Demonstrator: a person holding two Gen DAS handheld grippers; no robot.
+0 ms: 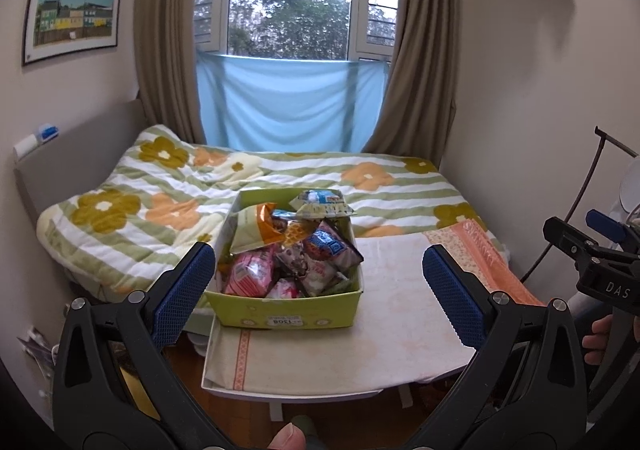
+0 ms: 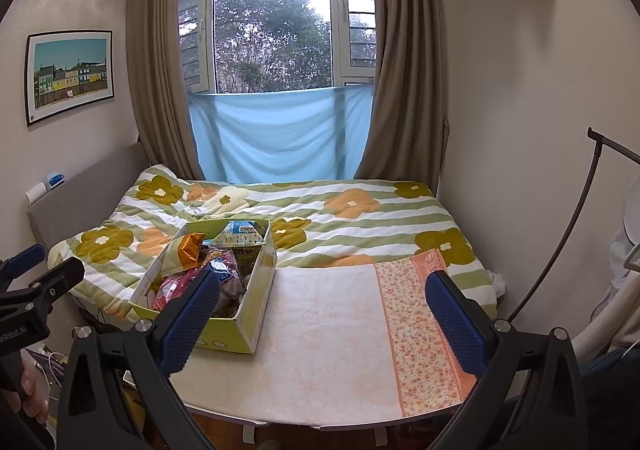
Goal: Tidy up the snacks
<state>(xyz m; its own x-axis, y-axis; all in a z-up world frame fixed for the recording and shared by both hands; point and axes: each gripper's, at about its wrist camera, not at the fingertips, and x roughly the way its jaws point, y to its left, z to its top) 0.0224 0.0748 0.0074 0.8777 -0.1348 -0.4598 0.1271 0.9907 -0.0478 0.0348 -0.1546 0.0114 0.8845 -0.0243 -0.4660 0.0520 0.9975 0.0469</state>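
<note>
A green cardboard box (image 1: 288, 310) full of several snack packets (image 1: 296, 250) stands on the left part of a small cloth-covered table (image 1: 400, 330). My left gripper (image 1: 320, 282) is open and empty, held back from the box, its blue pads either side of it in view. In the right wrist view the box (image 2: 240, 326) sits at the table's left and the table cloth (image 2: 328, 334) lies bare beside it. My right gripper (image 2: 322, 310) is open and empty above the table's near edge. The right gripper also shows at the left wrist view's right edge (image 1: 600, 254).
A bed with a flowered striped quilt (image 2: 340, 218) lies just behind the table. A window with brown curtains and a blue sheet (image 2: 276, 134) is beyond it. A dark metal stand (image 2: 568, 234) leans by the right wall. Wooden floor shows under the table.
</note>
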